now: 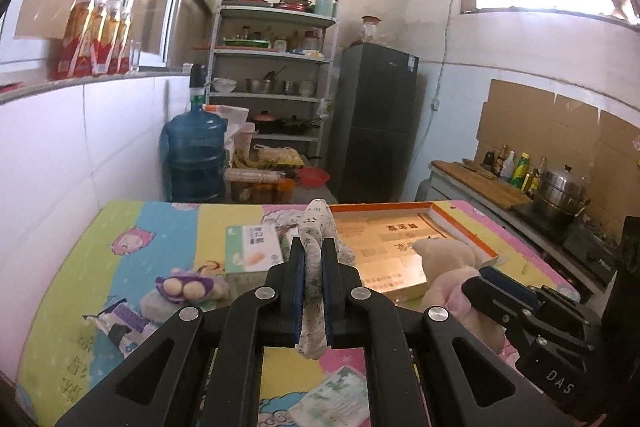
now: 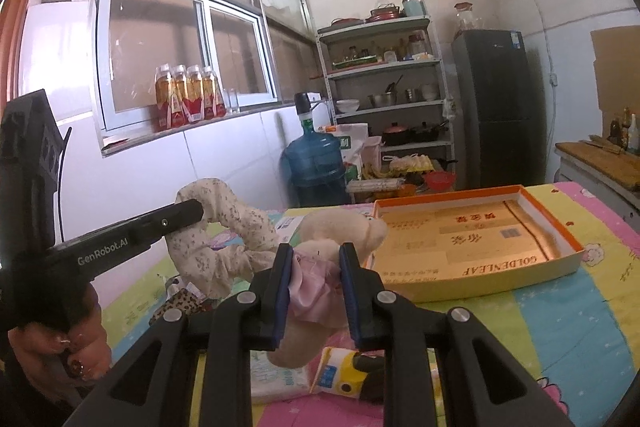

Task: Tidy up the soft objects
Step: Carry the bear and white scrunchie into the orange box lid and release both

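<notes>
My left gripper (image 1: 314, 247) is shut on a floppy floral-print cloth toy (image 1: 316, 227), lifted above the colourful cartoon mat (image 1: 132, 227). From the right wrist view that floral toy (image 2: 224, 227) curls in a loop beside the left gripper (image 2: 192, 213), held by a hand (image 2: 72, 343). My right gripper (image 2: 314, 255) is shut on a beige plush animal in a pink dress (image 2: 316, 267), also lifted. The plush (image 1: 448, 259) and right gripper (image 1: 484, 279) show at the right of the left wrist view. An open orange-rimmed box (image 2: 472, 239) lies just beyond, with nothing inside it.
On the mat lie a tissue pack (image 1: 252, 247), a purple plush with two pale balls (image 1: 188, 287), a yellow toy (image 2: 344, 371) and a leopard-print piece (image 2: 176, 303). A water jug (image 1: 196, 155), shelves (image 1: 276, 75) and a fridge (image 1: 372, 123) stand behind; a stove counter (image 1: 500, 187) is to the right.
</notes>
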A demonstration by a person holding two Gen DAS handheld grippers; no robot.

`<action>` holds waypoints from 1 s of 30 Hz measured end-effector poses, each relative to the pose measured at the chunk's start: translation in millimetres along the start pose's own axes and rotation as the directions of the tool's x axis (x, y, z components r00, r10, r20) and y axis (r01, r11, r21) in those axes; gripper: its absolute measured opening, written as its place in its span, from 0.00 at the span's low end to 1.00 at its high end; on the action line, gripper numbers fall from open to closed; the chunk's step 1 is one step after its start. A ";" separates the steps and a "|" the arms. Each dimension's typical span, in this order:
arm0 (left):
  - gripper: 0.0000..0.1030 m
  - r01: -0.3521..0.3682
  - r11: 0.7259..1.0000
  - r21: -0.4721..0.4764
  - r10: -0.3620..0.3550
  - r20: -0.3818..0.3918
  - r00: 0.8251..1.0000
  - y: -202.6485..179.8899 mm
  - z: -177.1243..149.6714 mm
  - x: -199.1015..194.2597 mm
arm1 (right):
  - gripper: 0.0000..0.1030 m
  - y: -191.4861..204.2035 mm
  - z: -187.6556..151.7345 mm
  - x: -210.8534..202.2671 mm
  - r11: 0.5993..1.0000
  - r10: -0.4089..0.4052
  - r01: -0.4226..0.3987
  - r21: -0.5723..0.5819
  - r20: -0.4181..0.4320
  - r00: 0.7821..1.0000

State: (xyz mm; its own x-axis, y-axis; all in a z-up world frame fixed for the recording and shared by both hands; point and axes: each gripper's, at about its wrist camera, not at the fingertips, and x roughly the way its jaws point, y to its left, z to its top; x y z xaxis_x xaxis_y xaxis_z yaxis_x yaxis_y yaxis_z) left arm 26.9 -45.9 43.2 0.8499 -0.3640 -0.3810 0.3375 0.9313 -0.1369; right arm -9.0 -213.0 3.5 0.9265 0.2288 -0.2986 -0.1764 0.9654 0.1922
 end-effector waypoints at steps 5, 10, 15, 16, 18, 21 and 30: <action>0.07 0.023 1.000 0.013 -0.023 0.002 1.000 -16.9 7.6 4.3 | 0.23 -9.5 4.5 -5.9 1.000 -0.021 0.021 0.000 0.015 1.000; 0.07 0.060 0.998 0.025 -0.060 0.000 0.998 -37.1 13.9 12.9 | 0.23 -29.1 11.2 -9.9 0.998 -0.056 0.056 0.019 0.034 0.998; 0.07 0.089 0.995 0.045 -0.089 -0.014 0.996 -58.9 20.8 28.7 | 0.23 -52.4 16.6 -12.0 0.995 -0.091 0.089 0.043 0.049 0.995; 0.07 0.095 0.994 0.048 -0.094 -0.019 0.995 -63.9 22.6 34.0 | 0.23 -57.2 17.8 -12.3 0.994 -0.098 0.096 0.046 0.052 0.994; 0.07 0.097 0.994 0.053 -0.096 -0.029 0.995 -71.8 25.7 42.7 | 0.23 -68.7 20.8 -12.5 0.992 -0.117 0.114 0.050 0.060 0.991; 0.07 0.104 0.993 0.058 -0.101 -0.051 0.994 -82.5 29.4 58.8 | 0.23 -84.6 25.3 -11.6 0.991 -0.125 0.121 0.064 0.063 0.990; 0.07 0.123 0.991 0.061 -0.116 -0.106 0.988 -115.8 37.0 108.4 | 0.23 -133.9 34.2 -4.3 0.987 -0.146 0.142 0.076 0.056 0.988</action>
State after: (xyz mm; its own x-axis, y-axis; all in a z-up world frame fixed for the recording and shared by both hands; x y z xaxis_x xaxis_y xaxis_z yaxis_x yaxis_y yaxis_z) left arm 95.0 -193.7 51.6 0.7573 -0.4660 -0.4575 0.4634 0.8771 -0.1263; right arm 22.1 -347.6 11.0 0.9595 0.0780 -0.2706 -0.0177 0.9757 0.2184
